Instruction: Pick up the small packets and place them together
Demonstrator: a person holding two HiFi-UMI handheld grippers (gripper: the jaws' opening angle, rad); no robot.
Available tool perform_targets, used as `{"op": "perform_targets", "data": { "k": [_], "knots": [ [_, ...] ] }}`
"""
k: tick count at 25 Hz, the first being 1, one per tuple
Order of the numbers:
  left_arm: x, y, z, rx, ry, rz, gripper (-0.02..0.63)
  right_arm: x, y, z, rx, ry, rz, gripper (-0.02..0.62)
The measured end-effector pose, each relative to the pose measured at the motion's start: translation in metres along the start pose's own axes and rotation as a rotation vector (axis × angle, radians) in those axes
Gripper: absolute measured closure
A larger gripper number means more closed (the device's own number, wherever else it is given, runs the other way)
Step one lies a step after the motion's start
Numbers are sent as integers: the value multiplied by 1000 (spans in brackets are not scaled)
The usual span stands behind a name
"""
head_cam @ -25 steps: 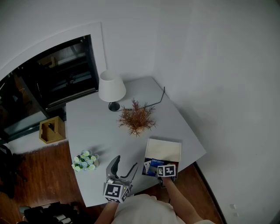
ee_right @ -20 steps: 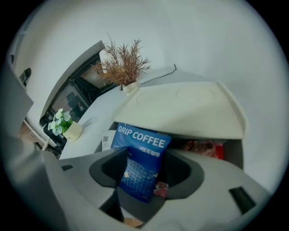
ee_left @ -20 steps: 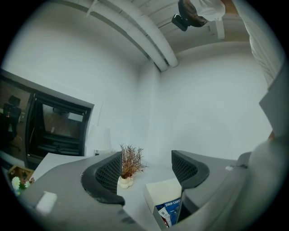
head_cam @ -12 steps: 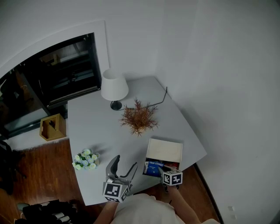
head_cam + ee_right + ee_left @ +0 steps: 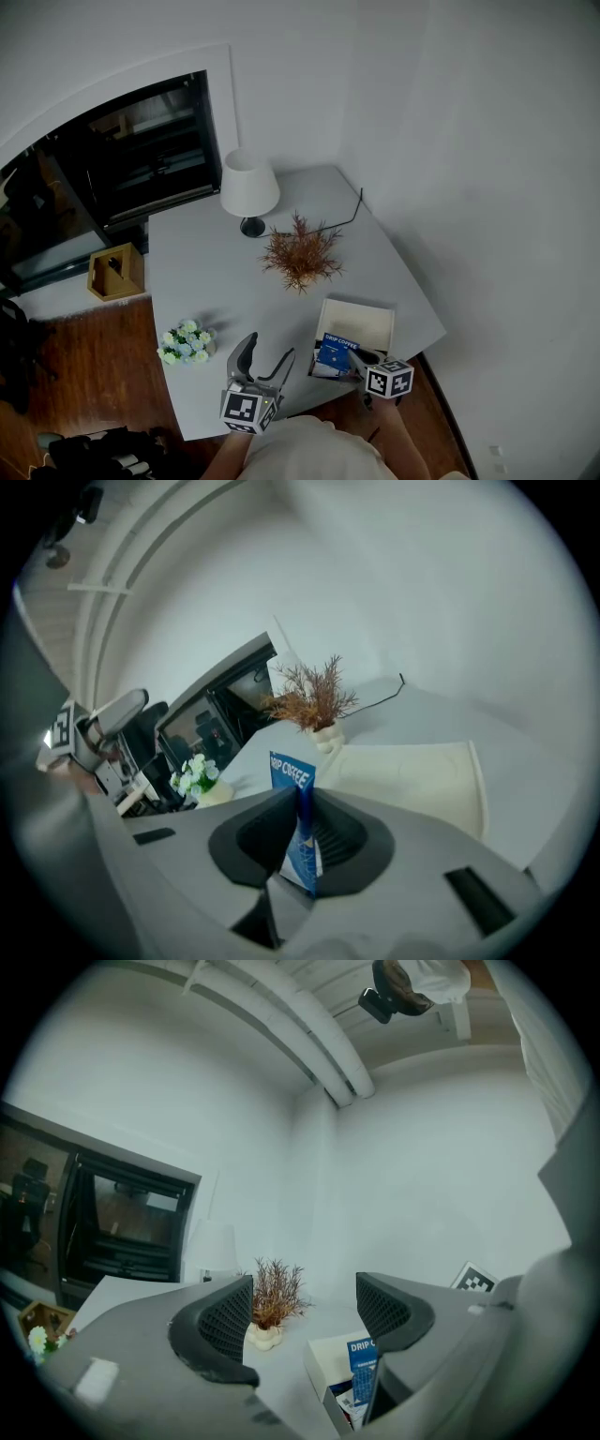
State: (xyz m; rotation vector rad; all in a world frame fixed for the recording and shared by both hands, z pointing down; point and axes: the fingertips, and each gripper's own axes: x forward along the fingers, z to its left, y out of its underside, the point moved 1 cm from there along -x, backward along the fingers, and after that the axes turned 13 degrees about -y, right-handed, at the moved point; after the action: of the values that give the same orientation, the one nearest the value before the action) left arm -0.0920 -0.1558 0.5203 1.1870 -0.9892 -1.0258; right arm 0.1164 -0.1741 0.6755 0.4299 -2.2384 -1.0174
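The right gripper (image 5: 356,359) is clenched on a blue packet (image 5: 335,348) printed with "DRIP COFFEE"; its jaws have just been closing, and in the right gripper view both pads press flat against the packet's lower part while the printed top stands up above them. The packet is held upright over the near, open compartment of a white box (image 5: 367,323) that sits at the near right corner of the grey table (image 5: 216,272), its lid folded back flat behind it. A few other packets (image 5: 351,1410) lie inside the box below the held one. The left gripper (image 5: 270,352) hangs just beside the box on its left, over the table's near edge, its jaws spread wide with nothing between them. Farther back on the table stand a dried plant (image 5: 302,253), a white lamp (image 5: 249,185) and, near the left edge, a small bunch of flowers (image 5: 185,342).
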Motion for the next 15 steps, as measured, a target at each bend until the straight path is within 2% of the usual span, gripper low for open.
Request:
{"op": "perform_targets", "data": {
  "k": [2, 5, 9, 15],
  "knots": [
    [1, 0, 1, 1, -1, 0, 278, 6, -17, -14, 42, -22, -25, 543],
    [1, 1, -2, 4, 8, 5, 278, 27, -34, -49, 84, 2, 25, 543],
    [-1, -2, -7, 17, 22, 6, 278, 54, -34, -91, 139, 106, 138, 545],
    [-1, -4, -4, 32, 12, 5, 278, 74, -20, -126, 116, 254, 259, 543]
  ]
}}
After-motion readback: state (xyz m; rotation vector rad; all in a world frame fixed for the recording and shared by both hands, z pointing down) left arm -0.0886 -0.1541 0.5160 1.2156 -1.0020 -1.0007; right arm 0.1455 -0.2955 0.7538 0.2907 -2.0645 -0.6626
